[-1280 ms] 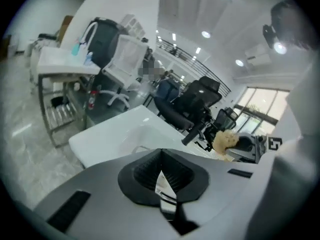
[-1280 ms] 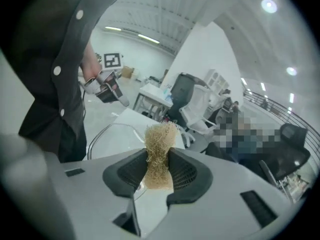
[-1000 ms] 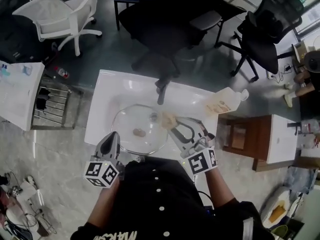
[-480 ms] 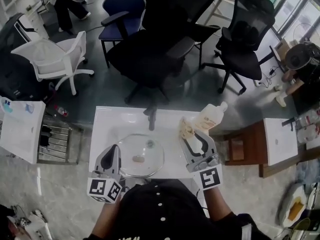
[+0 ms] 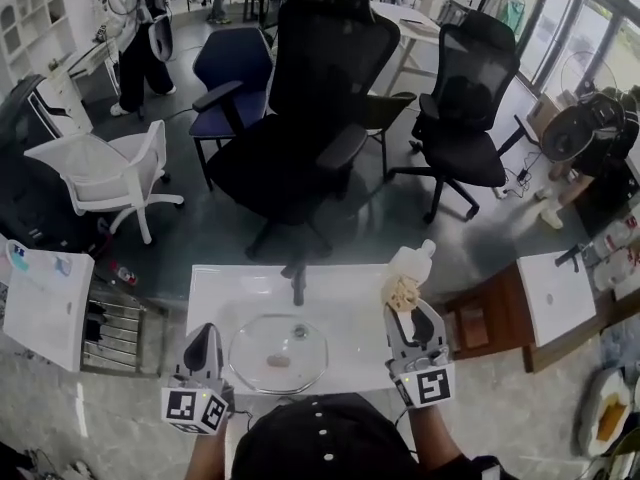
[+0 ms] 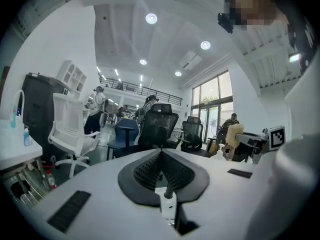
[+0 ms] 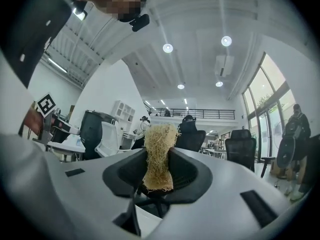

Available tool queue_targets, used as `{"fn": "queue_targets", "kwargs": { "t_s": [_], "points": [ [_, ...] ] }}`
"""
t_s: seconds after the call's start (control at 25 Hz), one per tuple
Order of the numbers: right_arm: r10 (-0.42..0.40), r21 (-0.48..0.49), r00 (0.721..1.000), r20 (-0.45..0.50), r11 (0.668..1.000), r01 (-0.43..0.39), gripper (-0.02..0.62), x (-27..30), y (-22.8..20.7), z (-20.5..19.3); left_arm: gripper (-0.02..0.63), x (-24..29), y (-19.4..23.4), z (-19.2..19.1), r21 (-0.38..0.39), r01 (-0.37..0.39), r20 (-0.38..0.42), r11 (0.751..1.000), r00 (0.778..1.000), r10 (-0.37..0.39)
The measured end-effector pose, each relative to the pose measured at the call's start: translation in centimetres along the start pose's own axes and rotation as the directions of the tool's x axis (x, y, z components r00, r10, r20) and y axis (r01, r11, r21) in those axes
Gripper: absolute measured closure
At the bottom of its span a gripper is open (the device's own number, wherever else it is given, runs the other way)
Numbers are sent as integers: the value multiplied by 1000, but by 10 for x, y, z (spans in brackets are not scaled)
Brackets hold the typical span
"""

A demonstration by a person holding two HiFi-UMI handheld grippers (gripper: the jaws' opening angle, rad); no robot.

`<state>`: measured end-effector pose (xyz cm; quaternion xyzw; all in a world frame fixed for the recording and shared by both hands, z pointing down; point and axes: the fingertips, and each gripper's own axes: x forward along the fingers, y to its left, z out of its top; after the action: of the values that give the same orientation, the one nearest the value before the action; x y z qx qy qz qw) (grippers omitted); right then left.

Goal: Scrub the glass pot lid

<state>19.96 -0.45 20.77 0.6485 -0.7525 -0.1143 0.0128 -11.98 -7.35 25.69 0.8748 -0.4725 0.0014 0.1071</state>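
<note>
The lid (image 5: 278,353) lies flat in the white sink (image 5: 225,303), towards its near edge, between the two grippers. The left gripper (image 5: 205,334) hovers just left of the lid, its jaws pressed together with nothing between them. The right gripper (image 5: 404,306), over the sink's right edge, clamps a straw-coloured scrubber (image 5: 402,291) just near of a bottle (image 5: 414,260).

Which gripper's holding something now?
The right gripper: its jaws are clamped on a straw-coloured scrubber. The left gripper is shut with nothing between its jaws.
</note>
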Motion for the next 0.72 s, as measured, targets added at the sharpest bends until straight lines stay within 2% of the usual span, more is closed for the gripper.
{"fn": "queue_targets", "kwargs": {
  "t_s": [0.24, 0.44, 0.72],
  "points": [
    [-45, 7, 999, 10, 999, 45, 456, -9, -13, -3, 580, -7, 19, 8, 22, -34, 15, 999, 999, 34],
    [-49, 36, 999, 2, 998, 49, 456, -9, -14, -6, 580, -14, 29, 7, 16, -77, 11, 997, 997, 77],
    [-37, 4, 999, -11, 999, 38, 457, -7, -13, -8, 580, -13, 26, 1, 9, -72, -3, 997, 997, 72]
  ]
}}
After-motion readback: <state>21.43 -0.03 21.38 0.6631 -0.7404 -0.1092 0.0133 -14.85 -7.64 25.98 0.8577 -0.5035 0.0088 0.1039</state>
